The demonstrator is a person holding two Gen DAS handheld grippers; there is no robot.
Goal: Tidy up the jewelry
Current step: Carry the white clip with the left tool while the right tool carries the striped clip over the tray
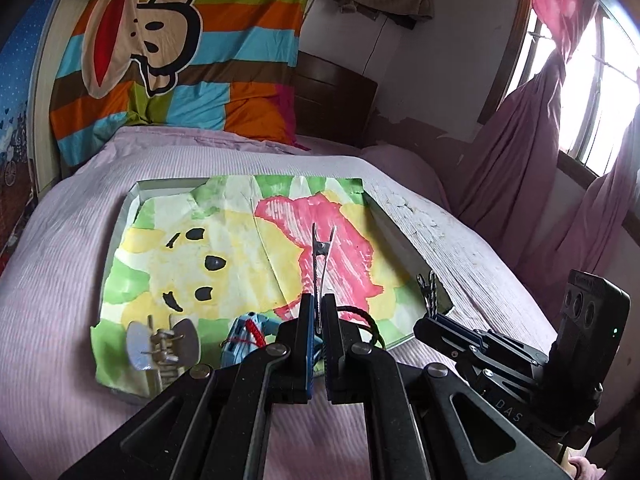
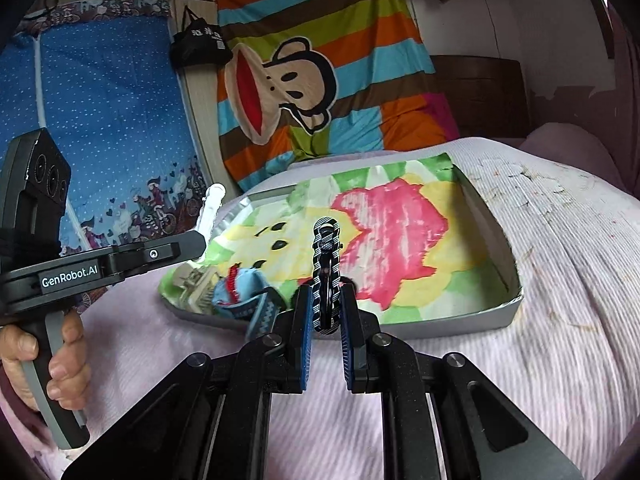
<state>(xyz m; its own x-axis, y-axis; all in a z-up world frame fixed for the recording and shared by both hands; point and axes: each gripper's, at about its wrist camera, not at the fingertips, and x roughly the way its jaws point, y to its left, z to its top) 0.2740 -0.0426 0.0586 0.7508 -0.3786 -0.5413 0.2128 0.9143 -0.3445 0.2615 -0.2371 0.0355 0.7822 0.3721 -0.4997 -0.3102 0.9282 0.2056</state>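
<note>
A shallow grey tray (image 1: 120, 224) lined with a painted paper lies on the bed, also in the right wrist view (image 2: 500, 236). My left gripper (image 1: 319, 308) is shut on a silver metal hair clip (image 1: 322, 256) that sticks up over the tray's near edge. My right gripper (image 2: 326, 300) is shut on a black-and-white striped hair clip (image 2: 327, 264), seen from the left wrist view (image 1: 430, 296) at the tray's right corner. In the tray's near left corner lie a silver claw clip (image 1: 162, 344), a blue hair accessory with red thread (image 1: 244, 338) and a black hair tie (image 1: 366, 320).
The bed has a pink ribbed cover (image 1: 60, 280). A striped monkey pillow (image 1: 160, 60) leans at the headboard. A worn white patch (image 1: 432, 232) lies right of the tray. Purple curtains (image 1: 540, 160) and a window stand at the right.
</note>
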